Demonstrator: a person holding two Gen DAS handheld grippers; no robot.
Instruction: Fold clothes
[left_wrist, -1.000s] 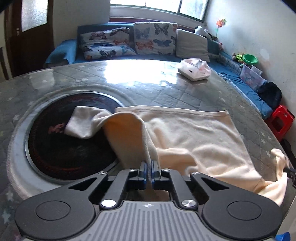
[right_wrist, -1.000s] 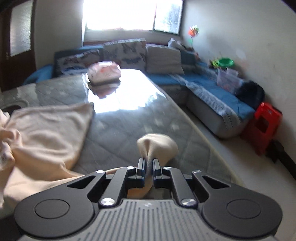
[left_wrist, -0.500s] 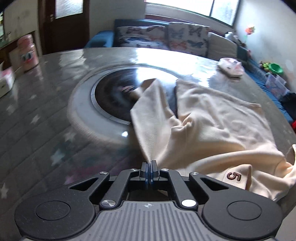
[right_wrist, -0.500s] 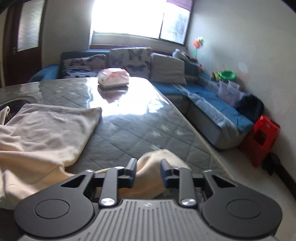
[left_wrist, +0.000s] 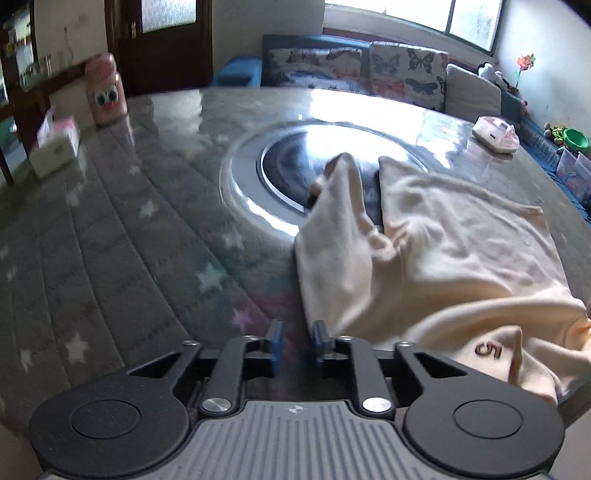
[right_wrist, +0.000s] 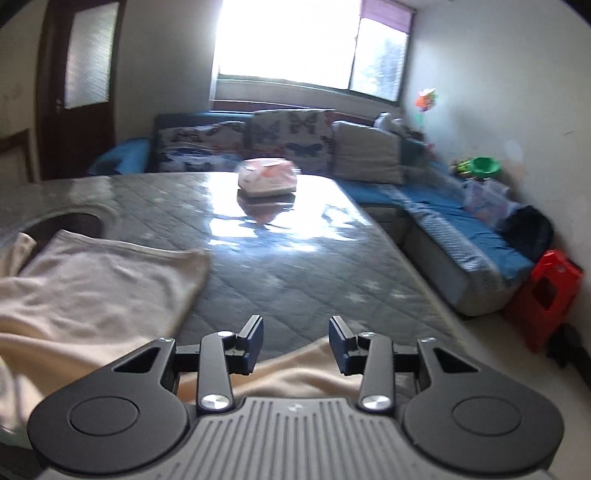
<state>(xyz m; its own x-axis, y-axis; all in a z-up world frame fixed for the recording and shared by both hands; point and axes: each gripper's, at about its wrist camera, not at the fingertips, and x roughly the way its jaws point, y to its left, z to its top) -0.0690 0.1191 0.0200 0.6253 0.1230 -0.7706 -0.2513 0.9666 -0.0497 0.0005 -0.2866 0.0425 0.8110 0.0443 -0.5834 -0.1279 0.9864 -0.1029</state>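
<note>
A cream shirt (left_wrist: 436, 258) lies spread on the quilted grey table, one sleeve reaching over the dark round inset (left_wrist: 291, 173); a small brown "5" shows near its front edge. My left gripper (left_wrist: 297, 341) hovers at the sleeve's near left corner, jaws opening, nothing pressed between them. In the right wrist view the same shirt (right_wrist: 88, 291) lies to the left and a fold of it passes under my right gripper (right_wrist: 296, 343). Its jaws are opening wide, the cloth below them and not pinched.
A pink-and-white tissue box (right_wrist: 266, 177) sits on the far side of the table. A pink bottle (left_wrist: 106, 92) and a white box (left_wrist: 55, 146) stand at the far left. A blue sofa (right_wrist: 454, 229) and a red stool (right_wrist: 546, 295) flank the table's right edge.
Both grippers have let go of the cream shirt and opened. The left one pulled the sleeve back and left before releasing. The right one rose, leaving the cloth lying flat.
</note>
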